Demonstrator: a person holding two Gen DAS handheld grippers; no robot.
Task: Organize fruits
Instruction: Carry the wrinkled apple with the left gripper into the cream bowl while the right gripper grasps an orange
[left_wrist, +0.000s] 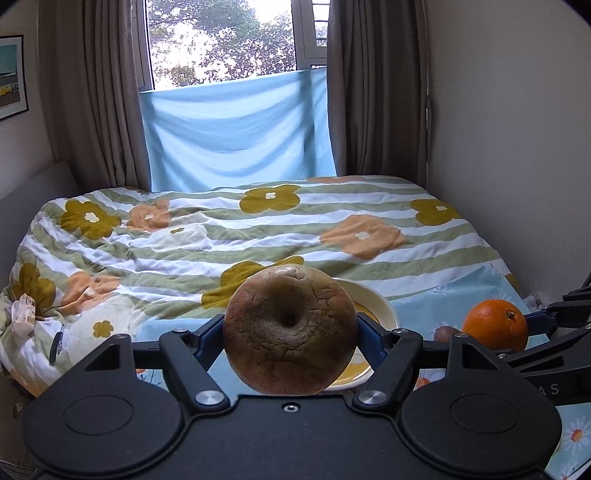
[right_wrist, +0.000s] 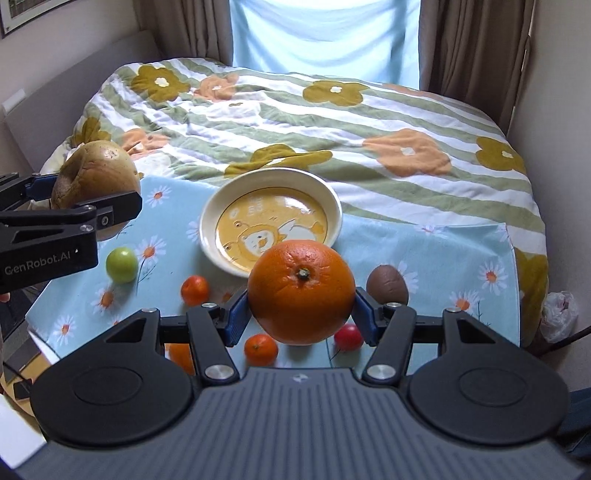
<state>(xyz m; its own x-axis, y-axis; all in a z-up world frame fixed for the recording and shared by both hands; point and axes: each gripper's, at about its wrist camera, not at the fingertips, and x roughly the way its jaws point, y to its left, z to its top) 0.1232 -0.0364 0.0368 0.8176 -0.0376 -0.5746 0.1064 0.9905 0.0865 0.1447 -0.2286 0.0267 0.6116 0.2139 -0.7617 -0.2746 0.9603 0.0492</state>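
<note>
My left gripper is shut on a brown cracked pear and holds it above the blue daisy cloth, left of the bowl; the pear also shows in the right wrist view. My right gripper is shut on a large orange and holds it just in front of the cream bowl, which has a yellow bear picture inside and is empty. The orange also shows in the left wrist view, and the bowl's rim peeks out behind the pear.
On the daisy cloth lie a green fruit, two small tangerines, a red fruit and a brown kiwi. The cloth lies on a flowered bed quilt. Walls stand close at right.
</note>
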